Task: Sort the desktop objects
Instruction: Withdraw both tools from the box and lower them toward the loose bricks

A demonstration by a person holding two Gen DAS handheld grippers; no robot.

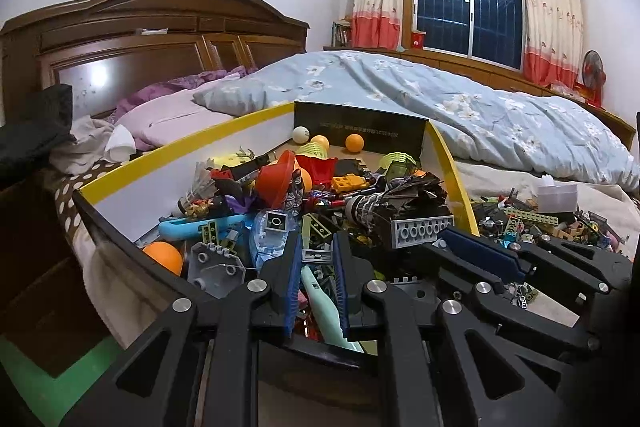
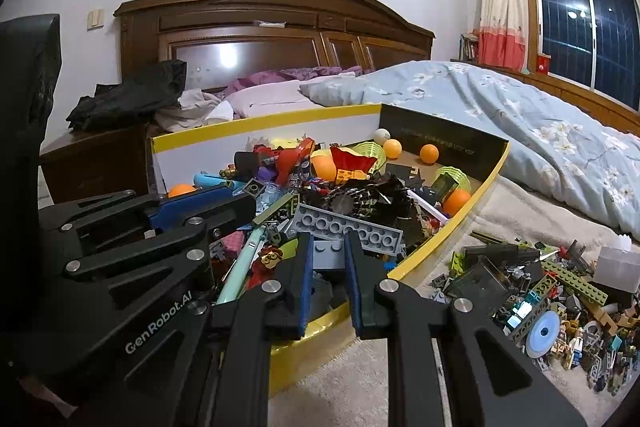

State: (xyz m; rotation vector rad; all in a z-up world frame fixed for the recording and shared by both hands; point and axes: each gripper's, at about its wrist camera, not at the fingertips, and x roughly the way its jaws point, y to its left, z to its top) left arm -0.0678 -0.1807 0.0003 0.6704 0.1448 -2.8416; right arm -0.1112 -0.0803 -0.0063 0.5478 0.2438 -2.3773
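Both tongs over the toy box (image 1: 224, 125), each pinching a small brick.
Left gripper (image 1: 316, 253) nips a grey tile (image 1: 317, 255); right gripper (image 2: 329, 251) nips a grey brick (image 2: 328, 251), just near of the long grey plate (image 2: 348, 229). Orange balls: five in right view. Loose brick pile (image 2: 552, 283) on the bed, right of box.

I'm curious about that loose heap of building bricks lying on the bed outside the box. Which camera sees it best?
The right wrist view: the loose brick heap spreads openly across its lower right. In the left wrist view the heap is smaller, at the right edge, partly behind the right gripper.
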